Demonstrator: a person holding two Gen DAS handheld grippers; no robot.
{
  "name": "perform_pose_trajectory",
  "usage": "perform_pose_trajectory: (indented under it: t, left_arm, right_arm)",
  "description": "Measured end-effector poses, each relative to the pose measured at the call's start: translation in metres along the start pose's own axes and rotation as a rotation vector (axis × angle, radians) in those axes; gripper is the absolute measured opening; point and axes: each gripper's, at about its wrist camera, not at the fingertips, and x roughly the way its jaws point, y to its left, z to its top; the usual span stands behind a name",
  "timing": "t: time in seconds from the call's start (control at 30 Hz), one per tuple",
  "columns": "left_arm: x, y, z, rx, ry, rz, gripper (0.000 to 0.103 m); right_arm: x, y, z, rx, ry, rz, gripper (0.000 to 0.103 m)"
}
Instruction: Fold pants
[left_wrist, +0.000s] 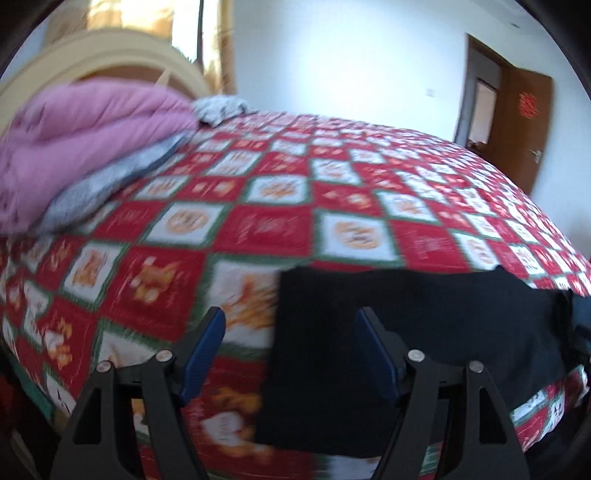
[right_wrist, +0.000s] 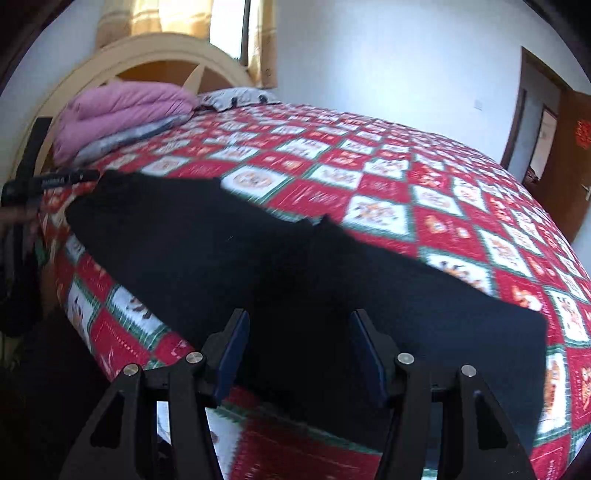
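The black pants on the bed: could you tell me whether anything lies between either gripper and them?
Nothing visible does. The black pants lie flat on the patterned bedspread, bare on top. The right gripper and left gripper are both open and empty, just above the fabric.

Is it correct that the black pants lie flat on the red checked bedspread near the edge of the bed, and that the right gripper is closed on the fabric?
Not quite. The black pants do lie flat on the red checked bedspread near the bed's edge, but the right gripper is open, not closed on the fabric: the right wrist view shows its jaws standing apart above the cloth.
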Motion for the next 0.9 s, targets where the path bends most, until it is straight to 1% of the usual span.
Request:
perform_pose_trajectory:
  t: [0.1,0.2,0.33,0.4,0.47,0.5,0.57,0.6,0.67,0.7,0.77,0.8,0.9]
  left_arm:
    - [0.014,0.013,-0.008,-0.059,0.041,-0.045,0.075]
    - [0.022,0.013,-0.013,-0.098,0.056,-0.122,0.075]
    - [0.028,0.01,-0.013,-0.105,0.041,-0.155,0.074]
    - [0.03,0.01,-0.013,-0.116,0.036,-0.162,0.072]
    - [0.026,0.009,-0.014,-0.133,0.035,-0.175,0.059]
    - [0.023,0.006,-0.015,-0.138,0.038,-0.188,0.047]
    - [0.018,-0.005,-0.017,-0.091,0.035,-0.141,0.046]
    - [0.019,-0.006,-0.017,-0.08,0.033,-0.134,0.046]
    - [0.023,0.004,-0.017,-0.135,0.04,-0.155,0.049]
    - [0.027,0.013,-0.017,-0.188,0.044,-0.188,0.05]
    - [0.031,0.024,-0.019,-0.261,0.039,-0.247,0.046]
    - [0.031,0.025,-0.02,-0.27,0.039,-0.252,0.042]
    - [0.025,0.023,-0.019,-0.278,0.059,-0.272,0.023]
  right_arm:
    - [0.004,0.005,-0.003,-0.011,0.005,0.004,0.058]
    - [0.007,0.002,-0.005,0.003,0.013,0.013,0.058]
    - [0.01,-0.001,-0.008,0.019,0.017,0.02,0.06]
    - [0.01,0.0,-0.008,0.016,0.016,0.016,0.06]
    - [0.011,0.001,-0.009,0.012,0.016,0.011,0.06]
    - [0.01,0.002,-0.009,0.011,0.015,0.01,0.06]
    - [0.01,0.002,-0.01,0.006,0.014,0.007,0.061]
    - [0.011,0.002,-0.01,0.005,0.014,0.007,0.061]
    - [0.011,0.002,-0.009,0.003,0.017,0.009,0.061]
    - [0.01,0.001,-0.009,-0.002,0.021,0.013,0.061]
    - [0.011,-0.002,-0.009,0.004,0.03,0.033,0.062]
    - [0.012,-0.005,-0.009,0.015,0.034,0.045,0.063]
    - [0.013,-0.009,-0.01,0.042,0.034,0.064,0.063]
